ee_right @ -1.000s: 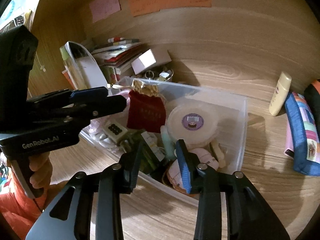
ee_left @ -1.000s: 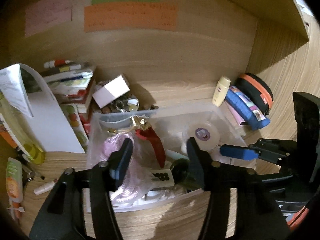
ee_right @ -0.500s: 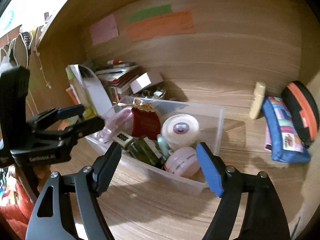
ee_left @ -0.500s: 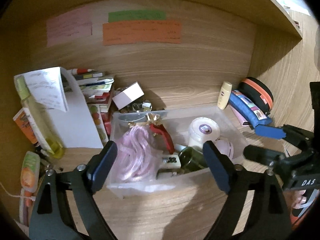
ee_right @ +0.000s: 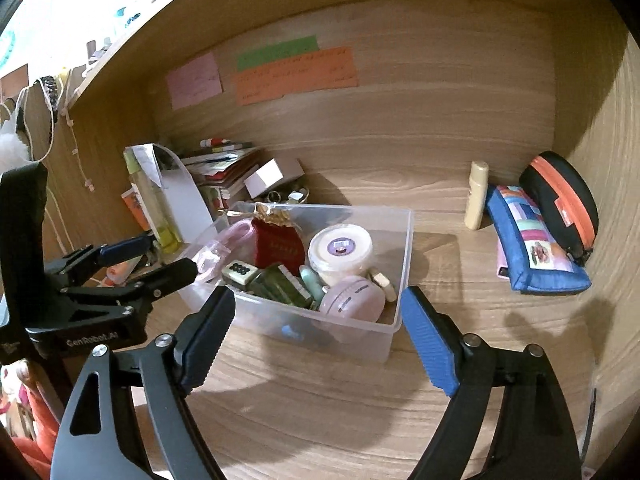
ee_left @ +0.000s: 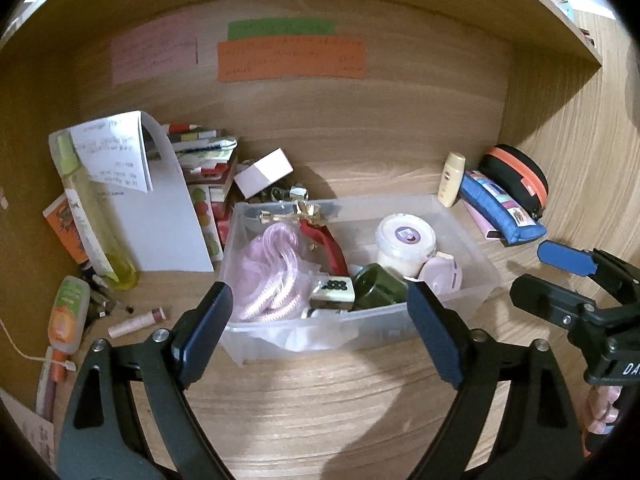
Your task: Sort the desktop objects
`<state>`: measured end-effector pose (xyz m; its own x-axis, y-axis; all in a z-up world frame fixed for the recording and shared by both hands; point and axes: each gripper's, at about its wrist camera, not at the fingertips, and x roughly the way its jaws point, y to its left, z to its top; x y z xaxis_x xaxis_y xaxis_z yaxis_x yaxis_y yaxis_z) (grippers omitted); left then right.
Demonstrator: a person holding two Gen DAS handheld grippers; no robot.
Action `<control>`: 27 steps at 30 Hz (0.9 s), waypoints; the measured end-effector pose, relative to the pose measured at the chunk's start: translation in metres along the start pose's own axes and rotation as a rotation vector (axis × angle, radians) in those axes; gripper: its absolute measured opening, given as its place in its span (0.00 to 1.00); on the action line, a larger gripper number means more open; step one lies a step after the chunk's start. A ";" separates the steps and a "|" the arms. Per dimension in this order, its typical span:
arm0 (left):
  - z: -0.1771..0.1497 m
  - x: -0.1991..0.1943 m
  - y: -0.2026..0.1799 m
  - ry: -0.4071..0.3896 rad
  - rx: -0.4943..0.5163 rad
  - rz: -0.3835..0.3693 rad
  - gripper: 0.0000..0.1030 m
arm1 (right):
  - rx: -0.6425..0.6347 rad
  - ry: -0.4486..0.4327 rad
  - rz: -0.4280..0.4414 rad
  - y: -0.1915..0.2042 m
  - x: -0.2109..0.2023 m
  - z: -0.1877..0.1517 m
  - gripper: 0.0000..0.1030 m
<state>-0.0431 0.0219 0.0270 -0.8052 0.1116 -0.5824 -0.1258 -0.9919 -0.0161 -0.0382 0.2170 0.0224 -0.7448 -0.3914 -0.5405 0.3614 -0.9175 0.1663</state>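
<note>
A clear plastic bin [ee_left: 472, 240] [ee_right: 404, 248] stands mid-desk. It holds a pink cord [ee_left: 272, 272], a red pouch [ee_right: 278, 248], a white round tub [ee_left: 404, 240] [ee_right: 340, 252], a pink round case [ee_right: 352, 300], a green item [ee_left: 374, 286] and a mahjong-like tile [ee_left: 334, 286]. My left gripper [ee_left: 320, 336] is open and empty, in front of the bin. My right gripper [ee_right: 320, 340] is open and empty, also in front of the bin. The right gripper shows at the right of the left wrist view [ee_left: 548, 272], and the left gripper at the left of the right wrist view [ee_right: 156, 258].
A file holder with papers [ee_left: 160, 208], stacked books [ee_left: 204, 160] and a white box [ee_left: 264, 172] stand at back left. Small tubes [ee_left: 68, 312] lie at the left. A cream bottle [ee_left: 452, 178], blue pouch [ee_left: 500, 208] and black-orange case [ee_left: 516, 172] sit at the right against the side wall.
Both grippers have opened wide and pulled back from inside the bin to the desk in front of it. The bin's contents stay in place.
</note>
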 end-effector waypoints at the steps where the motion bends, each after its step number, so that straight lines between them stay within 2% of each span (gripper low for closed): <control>1: -0.001 0.000 0.000 0.004 -0.005 0.000 0.87 | 0.000 0.002 -0.002 0.000 0.000 -0.001 0.81; 27: -0.005 0.005 0.002 0.021 -0.007 0.017 0.88 | 0.010 0.026 0.012 0.003 0.003 -0.007 0.81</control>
<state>-0.0442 0.0205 0.0200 -0.7952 0.0932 -0.5992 -0.1078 -0.9941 -0.0115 -0.0356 0.2134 0.0154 -0.7253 -0.4006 -0.5599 0.3646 -0.9134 0.1812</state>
